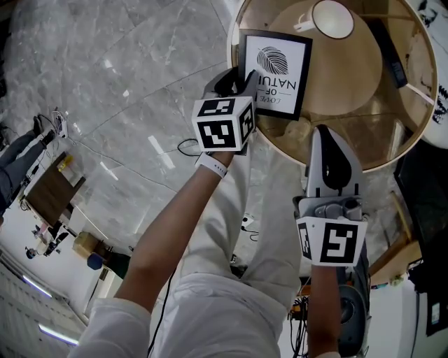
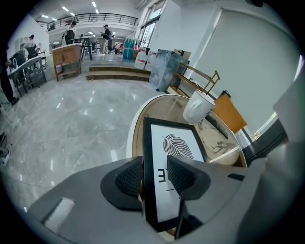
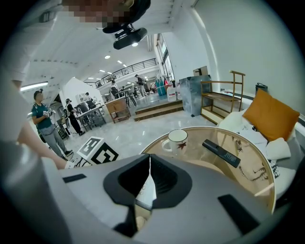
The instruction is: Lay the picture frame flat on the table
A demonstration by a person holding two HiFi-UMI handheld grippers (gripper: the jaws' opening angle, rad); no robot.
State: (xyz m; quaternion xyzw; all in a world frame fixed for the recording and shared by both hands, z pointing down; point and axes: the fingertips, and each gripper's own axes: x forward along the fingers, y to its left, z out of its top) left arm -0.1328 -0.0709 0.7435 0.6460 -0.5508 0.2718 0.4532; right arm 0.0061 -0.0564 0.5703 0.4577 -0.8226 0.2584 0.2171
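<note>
At the 9 o'clock rim of the round glass table [image 1: 336, 165], the picture frame [image 1: 276, 73] lies face up and apparently flat, leaf print showing; a white mug [image 1: 331, 19] stands at 12 o'clock, well apart from it. Left gripper [image 1: 240, 82] straddles the frame's outer edge with jaws spread and pads not pressing, which reads as a release, the laying-down essentially done; right gripper [image 1: 329, 137] hovers by the 6 o'clock rim, jaws pressed together on nothing, likely just kept out of the way.
</note>
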